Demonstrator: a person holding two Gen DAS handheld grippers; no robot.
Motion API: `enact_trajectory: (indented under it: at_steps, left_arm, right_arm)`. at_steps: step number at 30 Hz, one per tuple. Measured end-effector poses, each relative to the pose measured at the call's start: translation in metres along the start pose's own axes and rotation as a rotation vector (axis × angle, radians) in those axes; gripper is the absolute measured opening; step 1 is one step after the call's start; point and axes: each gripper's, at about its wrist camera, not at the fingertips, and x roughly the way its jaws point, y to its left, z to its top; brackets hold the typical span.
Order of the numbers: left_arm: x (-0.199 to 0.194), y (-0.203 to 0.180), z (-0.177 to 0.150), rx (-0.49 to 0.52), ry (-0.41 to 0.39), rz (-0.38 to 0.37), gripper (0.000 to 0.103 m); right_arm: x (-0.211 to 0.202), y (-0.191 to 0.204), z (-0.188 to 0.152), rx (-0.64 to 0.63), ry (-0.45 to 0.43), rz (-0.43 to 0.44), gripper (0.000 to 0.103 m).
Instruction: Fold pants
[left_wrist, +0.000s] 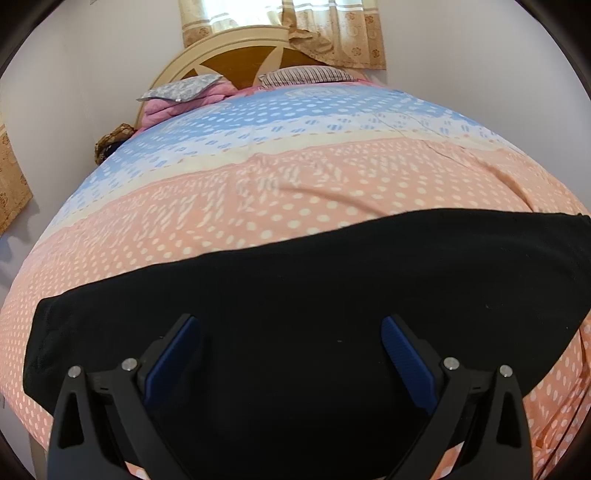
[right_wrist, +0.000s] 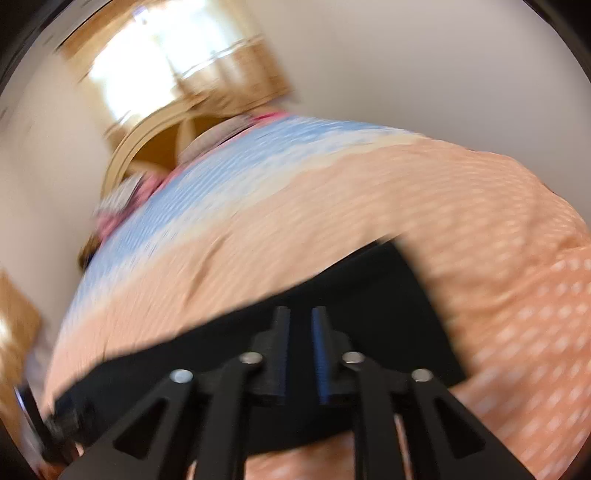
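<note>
- left gripper (left_wrist: 290, 354), black with blue ribbed pads (left_wrist: 168, 363), hangs spread wide over the black fabric pants (left_wrist: 295, 280), nothing between its fingers.
- right gripper (right_wrist: 300, 354), seen through heavy motion blur, has its jaws parted by a narrow gap with nothing visibly pinched; it is released, poised above the same dark garment.
- the pants lie flat as a broad black band across the near end of the bed, one squared end reaching toward the right edge in the left wrist view.
- beneath them spreads a peach quilt with white polka dots (left_wrist: 221, 221), turning to cream and then blue bands farther up.
- beyond, a grey patterned pillow (left_wrist: 181, 90) on pink bedding and a striped pillow (left_wrist: 306, 75) rest against a cream-and-brown arched wooden headboard (left_wrist: 236, 55).
- tan floral curtains (left_wrist: 332, 33) hang at a bright window behind.
</note>
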Motion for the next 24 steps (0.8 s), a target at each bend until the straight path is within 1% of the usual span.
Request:
enact_trajectory:
  at_steps: [1,2,4,7,8,9,10,11,13,14,16,17,18,19,20,21,23,24]
  left_arm:
    - [0.000,-0.002,0.000,0.001,0.001,0.002,0.101]
    - [0.000,-0.003,-0.001,-0.001,0.003,0.002,0.101]
    - [0.001,-0.005,0.000,-0.004,0.007,-0.001,0.101]
    - [0.002,-0.006,0.002,-0.007,0.009,0.005,0.101]
    - [0.002,-0.007,0.003,-0.009,0.009,0.006,0.101]
    - [0.002,-0.008,0.003,-0.011,0.009,0.008,0.101]
    - [0.002,-0.009,0.003,-0.011,0.009,0.008,0.101]
    - [0.003,-0.010,0.004,-0.011,0.009,0.008,0.101]
    - [0.003,-0.012,0.004,-0.011,0.008,0.008,0.101]
    - [0.004,-0.012,0.004,-0.011,0.007,0.008,0.101]
    - [0.003,-0.011,0.003,-0.014,0.005,0.006,0.101]
    - [0.003,-0.011,0.003,-0.016,0.005,0.004,0.101]
    - [0.003,-0.010,0.002,-0.021,0.006,0.000,0.101]
    - [0.003,-0.009,0.002,-0.025,0.008,-0.005,0.101]
    - [0.002,-0.009,0.002,-0.026,0.009,-0.009,0.101]
    - [0.002,-0.008,0.002,-0.024,0.008,-0.013,0.101]
    - [-0.001,-0.007,0.001,-0.015,0.003,-0.020,0.101]
    - [-0.002,-0.006,0.001,-0.014,-0.001,-0.024,0.101]
  right_arm:
    - [0.000,-0.018,0.012,0.046,-0.016,0.013,0.052]
    - [0.000,-0.032,0.019,0.074,-0.028,0.011,0.067]
    - [0.005,-0.048,0.027,0.088,-0.016,-0.009,0.068]
    - [0.026,-0.065,0.026,0.049,0.091,-0.033,0.068]
    - [0.030,-0.067,0.023,0.040,0.107,-0.044,0.068]
    - [0.034,-0.069,0.018,0.021,0.120,-0.044,0.068]
    - [0.031,-0.067,0.015,-0.005,0.098,-0.042,0.068]
    - [0.031,-0.066,0.013,-0.016,0.100,-0.032,0.068]
    - [0.030,-0.058,0.006,-0.053,0.122,0.010,0.067]
    - [0.030,-0.053,0.003,-0.078,0.133,0.011,0.064]
    - [0.030,-0.042,-0.003,-0.165,0.156,-0.045,0.047]
    - [0.031,-0.040,-0.004,-0.187,0.163,-0.062,0.032]
    - [0.031,-0.038,-0.004,-0.198,0.173,-0.053,0.018]
    - [0.030,-0.039,-0.003,-0.186,0.191,-0.018,0.014]
    - [0.031,-0.035,-0.005,-0.185,0.194,-0.024,0.013]
    - [0.029,-0.031,-0.004,-0.198,0.190,-0.055,0.012]
    - [0.021,-0.017,-0.003,-0.229,0.154,-0.090,0.011]
    - [0.010,-0.008,-0.002,-0.240,0.118,-0.084,0.011]
